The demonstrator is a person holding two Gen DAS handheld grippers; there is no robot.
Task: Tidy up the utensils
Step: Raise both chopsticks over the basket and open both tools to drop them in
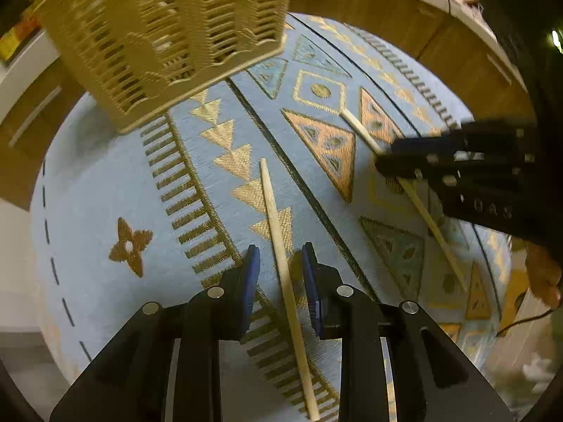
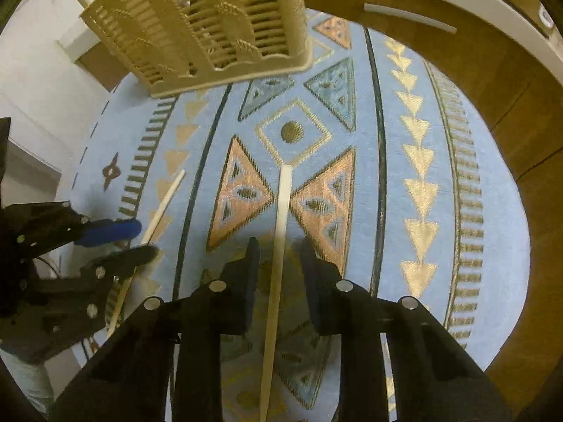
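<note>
Two pale wooden chopsticks lie on a blue patterned cloth. One chopstick (image 1: 281, 256) lies between the open fingers of my left gripper (image 1: 280, 263); it also shows in the right wrist view (image 2: 165, 204). The other chopstick (image 2: 281, 232) lies between the open fingers of my right gripper (image 2: 278, 260); in the left wrist view it (image 1: 359, 126) passes under that gripper (image 1: 383, 160). Both grippers are low over the cloth, jaws apart, straddling their chopsticks. A tan slotted utensil basket (image 1: 169, 35) stands at the far end, also seen in the right wrist view (image 2: 214, 24).
The blue cloth (image 2: 418, 211) with gold and orange triangles covers a round table. Wooden cabinet fronts (image 2: 503, 81) with white handles stand beyond it. The left gripper (image 2: 116, 242) shows at the left of the right wrist view.
</note>
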